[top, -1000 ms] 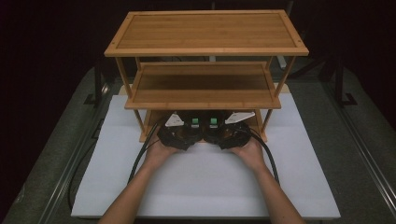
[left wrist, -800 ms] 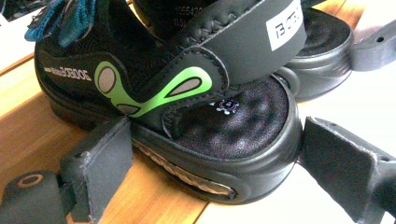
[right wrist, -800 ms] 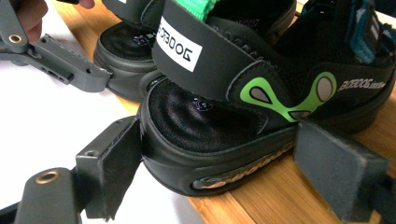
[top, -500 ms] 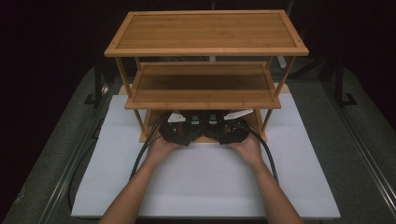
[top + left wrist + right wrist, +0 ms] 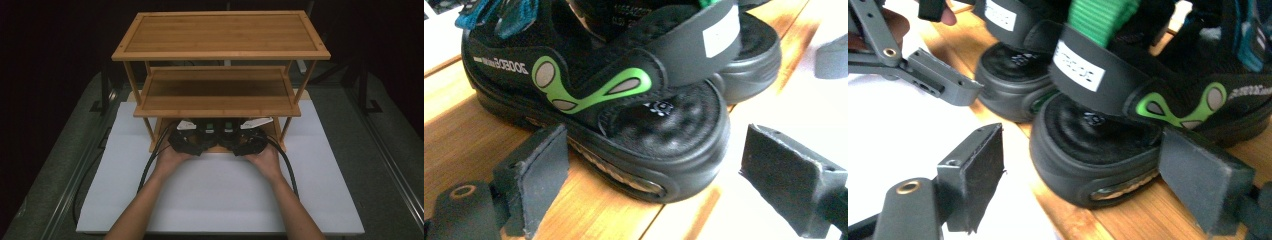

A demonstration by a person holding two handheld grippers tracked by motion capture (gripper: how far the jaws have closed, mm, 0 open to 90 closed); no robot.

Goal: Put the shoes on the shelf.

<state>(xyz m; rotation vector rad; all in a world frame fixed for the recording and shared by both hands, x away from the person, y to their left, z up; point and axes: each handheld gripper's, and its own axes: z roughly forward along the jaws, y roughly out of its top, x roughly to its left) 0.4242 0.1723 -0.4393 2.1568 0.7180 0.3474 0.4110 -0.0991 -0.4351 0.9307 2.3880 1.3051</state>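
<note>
A pair of black sandals with green trim stands on the lowest shelf of a bamboo rack. My left gripper is open, its jaws straddling the toe of the left sandal without pinching it. The right sandal has its toe between the jaws of my open right gripper; one jaw rests close against its side. The sandals' green straps peek out under the middle shelf. Each sandal's partner shows behind it, the right sandal and the left sandal.
The three-tier rack stands on a white mat on a dark table. Its top shelf and middle shelf are bare and overhang the grippers. Black cables trail back from both grippers. The left gripper's jaw is close at the right gripper's side.
Both hands have edged slightly forward toward the bottom shelf, bringing the grippers closer around the sandal toes. The sandals have stayed in place.
</note>
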